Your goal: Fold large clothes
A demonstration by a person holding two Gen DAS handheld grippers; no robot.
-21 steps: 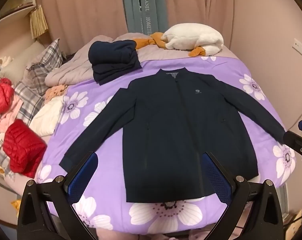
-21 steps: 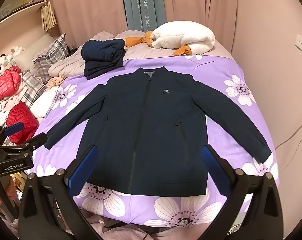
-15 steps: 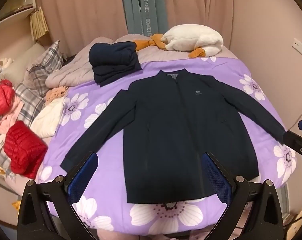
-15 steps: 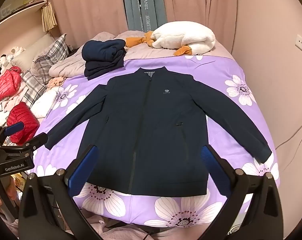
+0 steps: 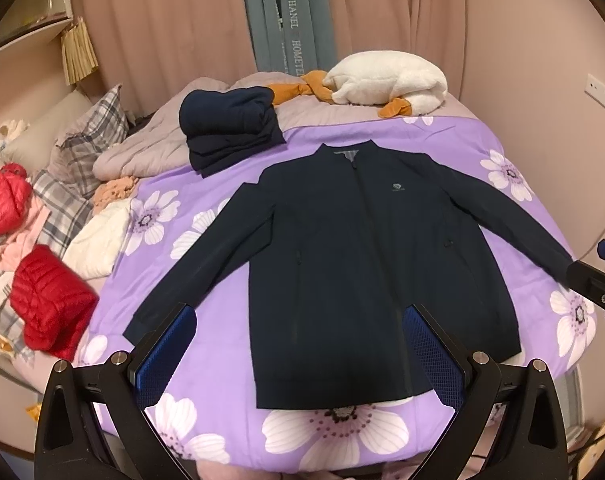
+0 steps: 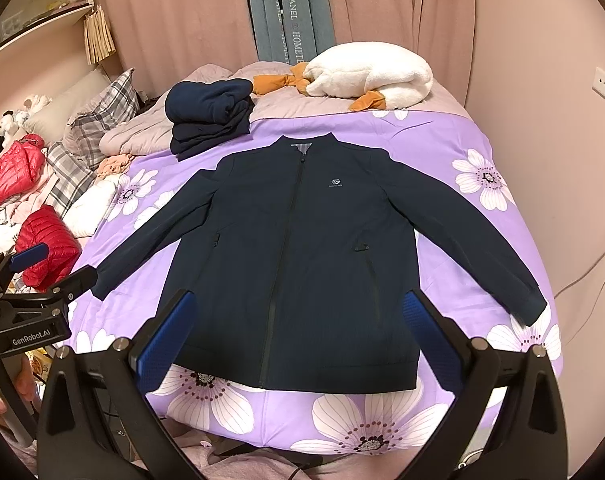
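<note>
The grey-blue curtain strip hanging behind the head of the bed has white letters running down it; in the right wrist view they read "HANEL" and then "HOMETE", with the end hidden behind the white pillow; the left claw, seen at the left edge of that view, has "GenRobot.AI" in white on its black body; the dark jacket has a small grey badge on the chest, and the tiny word under it is too small to read.

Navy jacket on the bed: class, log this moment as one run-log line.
phase: pre-fold | navy jacket: flat, zipped, sleeves spread on purple bedspread | left tool: open, empty | right tool: open, empty
</note>
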